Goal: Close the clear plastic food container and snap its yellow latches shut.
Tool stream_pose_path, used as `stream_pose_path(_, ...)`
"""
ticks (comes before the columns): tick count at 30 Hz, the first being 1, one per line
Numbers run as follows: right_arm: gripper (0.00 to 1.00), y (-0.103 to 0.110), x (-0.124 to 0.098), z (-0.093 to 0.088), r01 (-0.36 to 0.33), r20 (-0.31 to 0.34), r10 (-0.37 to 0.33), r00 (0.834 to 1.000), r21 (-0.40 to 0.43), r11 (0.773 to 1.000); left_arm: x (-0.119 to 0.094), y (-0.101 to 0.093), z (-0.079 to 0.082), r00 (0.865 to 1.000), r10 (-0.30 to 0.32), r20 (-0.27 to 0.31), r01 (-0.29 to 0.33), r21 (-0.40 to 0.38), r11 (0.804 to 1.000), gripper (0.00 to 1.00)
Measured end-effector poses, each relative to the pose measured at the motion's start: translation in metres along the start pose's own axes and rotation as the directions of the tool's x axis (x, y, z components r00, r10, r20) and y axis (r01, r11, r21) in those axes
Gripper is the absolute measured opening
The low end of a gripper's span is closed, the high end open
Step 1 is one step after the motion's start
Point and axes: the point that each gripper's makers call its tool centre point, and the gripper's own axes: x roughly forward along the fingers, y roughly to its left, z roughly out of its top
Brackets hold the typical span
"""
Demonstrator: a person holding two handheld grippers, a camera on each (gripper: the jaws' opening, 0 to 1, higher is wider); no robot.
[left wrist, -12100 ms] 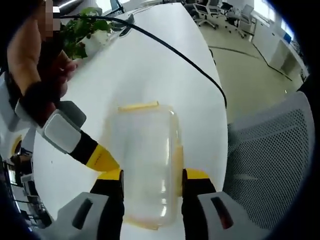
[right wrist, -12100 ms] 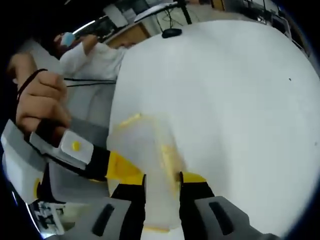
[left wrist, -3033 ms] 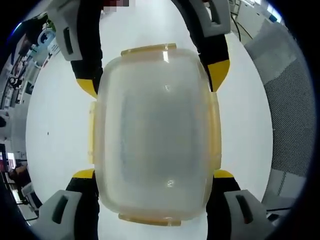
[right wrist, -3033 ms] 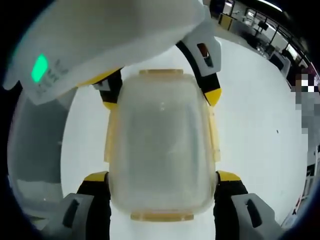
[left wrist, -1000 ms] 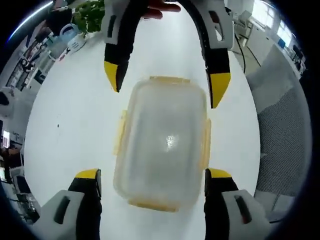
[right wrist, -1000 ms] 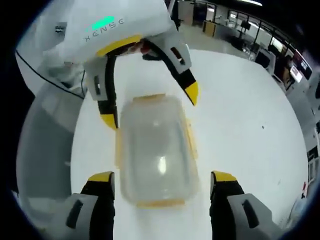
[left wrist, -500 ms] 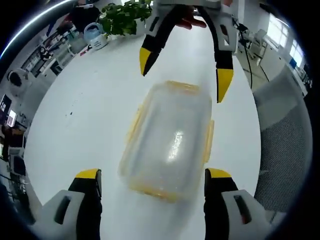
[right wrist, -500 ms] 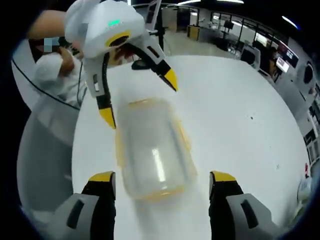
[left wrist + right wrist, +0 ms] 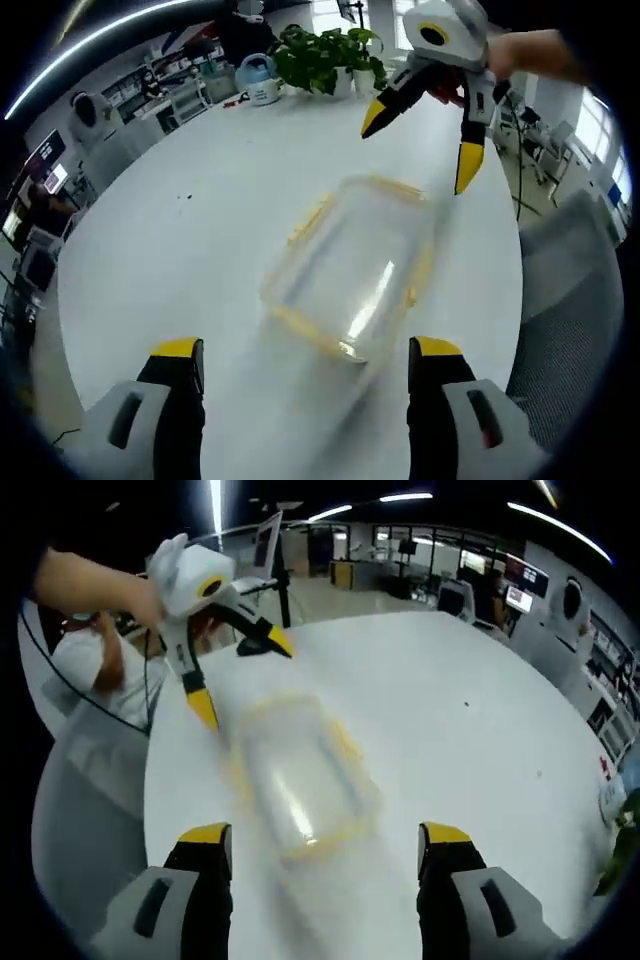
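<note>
Both hand-held grippers have backed off, jaws wide and empty, so check the container [image 9: 352,268]'s yellow latches [image 9: 347,742] before quitting.

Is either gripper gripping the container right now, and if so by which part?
Nothing is held. The left gripper and right gripper are both open and clear of the closed clear container on the white table.

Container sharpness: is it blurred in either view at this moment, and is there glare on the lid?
Left gripper view: the container is smeared by motion blur, with a bright glare streak across its lid; the white table and the plant read sharper. Right gripper view: the container is blurred too, its yellow latches soft-edged, with a small glare spot near its near end.
</note>
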Motion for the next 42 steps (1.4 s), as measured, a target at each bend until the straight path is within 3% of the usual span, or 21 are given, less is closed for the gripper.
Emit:
stream_pose_path(5, 0.76, 0.001, -0.007, -0.008, 0.027, 0.031, -0.029, 0.999, 0.059, 0.998, -0.009, -0.001, -0.016, 1.0, 0.024, 0.012, -0.023, -0.049, 0.999, 0.85)
stream_pose_path(11, 0.76, 0.006, -0.018, -0.02, 0.051, 0.063, -0.058, 0.996, 0.11, 0.993, -0.023, 0.005, -0.03, 0.994, 0.08, 0.076, -0.062, -0.211, 0.975, 0.85)
stream_pose_path(20, 0.77, 0.02, -0.033, -0.031, 0.082, 0.121, -0.107, 0.987, 0.2, 0.976, -0.041, -0.002, -0.062, 0.988, 0.125, 0.09, -0.094, -0.292, 0.952, 0.86)
stream_pose_path(28, 0.76, 0.038, -0.048, -0.027, 0.118, 0.221, -0.183, 0.958, 0.279, 0.953, -0.06, -0.011, -0.07, 0.969, 0.184, 0.165, -0.115, -0.358, 0.927, 0.84)
stream_pose_path(36, 0.75, 0.068, -0.058, -0.032, 0.121, 0.268, -0.211, 0.94, 0.316, 0.941, -0.082, -0.023, -0.066, 0.94, 0.214, 0.266, -0.1, -0.384, 0.918, 0.84)
stream_pose_path(42, 0.75, 0.089, -0.061, -0.033, 0.112, 0.301, -0.228, 0.926, 0.357, 0.928, -0.092, -0.033, -0.07, 0.92, 0.236, 0.311, -0.08, -0.441, 0.894, 0.84)
